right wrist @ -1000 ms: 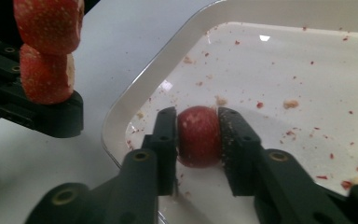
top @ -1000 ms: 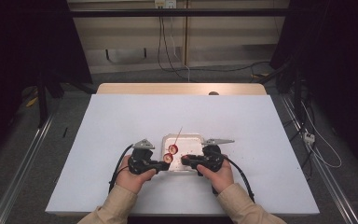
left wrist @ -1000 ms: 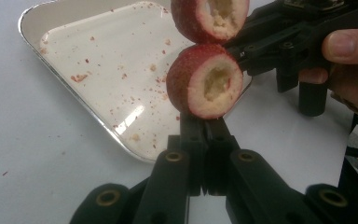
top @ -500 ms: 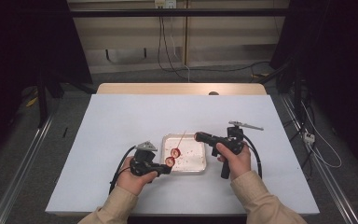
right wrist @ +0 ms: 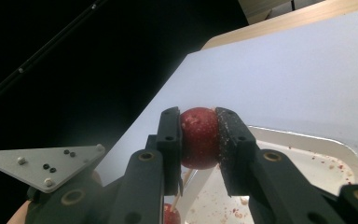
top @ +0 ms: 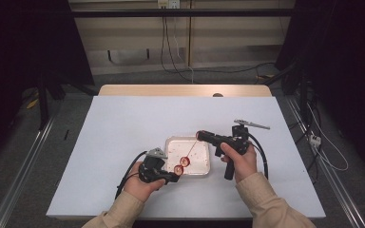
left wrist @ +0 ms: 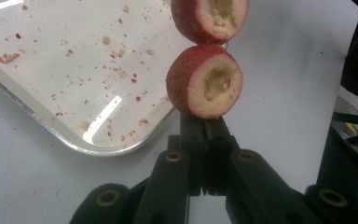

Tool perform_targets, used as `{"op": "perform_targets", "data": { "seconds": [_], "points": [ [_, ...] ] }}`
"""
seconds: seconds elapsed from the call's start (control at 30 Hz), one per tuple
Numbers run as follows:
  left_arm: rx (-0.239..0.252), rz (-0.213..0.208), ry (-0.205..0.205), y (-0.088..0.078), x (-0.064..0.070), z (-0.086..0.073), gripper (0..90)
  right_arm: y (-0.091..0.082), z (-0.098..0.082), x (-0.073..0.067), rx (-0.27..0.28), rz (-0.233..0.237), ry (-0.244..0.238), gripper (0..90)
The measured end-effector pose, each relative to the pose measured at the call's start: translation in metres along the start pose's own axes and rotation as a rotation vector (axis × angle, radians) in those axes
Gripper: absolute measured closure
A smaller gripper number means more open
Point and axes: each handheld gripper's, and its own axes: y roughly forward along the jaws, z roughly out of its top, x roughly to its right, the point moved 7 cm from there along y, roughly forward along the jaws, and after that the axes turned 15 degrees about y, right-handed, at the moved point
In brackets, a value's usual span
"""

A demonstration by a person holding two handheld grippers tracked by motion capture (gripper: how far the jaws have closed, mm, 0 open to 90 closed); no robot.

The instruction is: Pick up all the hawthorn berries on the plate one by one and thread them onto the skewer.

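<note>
A thin wooden skewer (top: 191,151) slants up over a shallow white tray (top: 200,164). My left gripper (top: 173,176) is shut on its lower end at the tray's front-left corner. Two cored red fruits sit low on the stick, one (left wrist: 205,81) right above the shut jaws and the other (left wrist: 209,16) just past it. My right gripper (top: 201,136) is held above the tray's far edge, shut on a whole red fruit (right wrist: 199,137) at the skewer's upper end. The stick (right wrist: 192,186) shows just under that fruit.
Red and tan crumbs litter the tray (left wrist: 65,60). The tray lies at the front middle of a white-covered table (top: 123,123), with bare cloth all around it. The left gripper's grey plate (right wrist: 42,167) shows low in the right gripper view.
My right gripper has risen from beside the tray, swung out to the right, and now holds its red fruit at the skewer's top. The left gripper has barely moved.
</note>
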Motion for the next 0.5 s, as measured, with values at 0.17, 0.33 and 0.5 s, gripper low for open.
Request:
{"op": "perform_targets", "data": {
  "seconds": [0.17, 0.33, 0.5],
  "points": [
    [0.008, 0.008, 0.003, 0.0, 0.0, 0.0009, 89.0, 0.0011, -0.0015, -0.001, -0.005, 0.003, 0.003, 72.6],
    [0.014, 0.003, 0.011, 0.0008, 0.002, 0.0025, 89.2, 0.0025, -0.0022, 0.0006, -0.012, 0.007, 0.001, 72.5],
    [0.025, 0.011, 0.015, -0.0002, 0.0006, 0.0034, 89.2, 0.0042, -0.0042, 0.0008, -0.036, 0.016, 0.011, 72.6]
  ]
}}
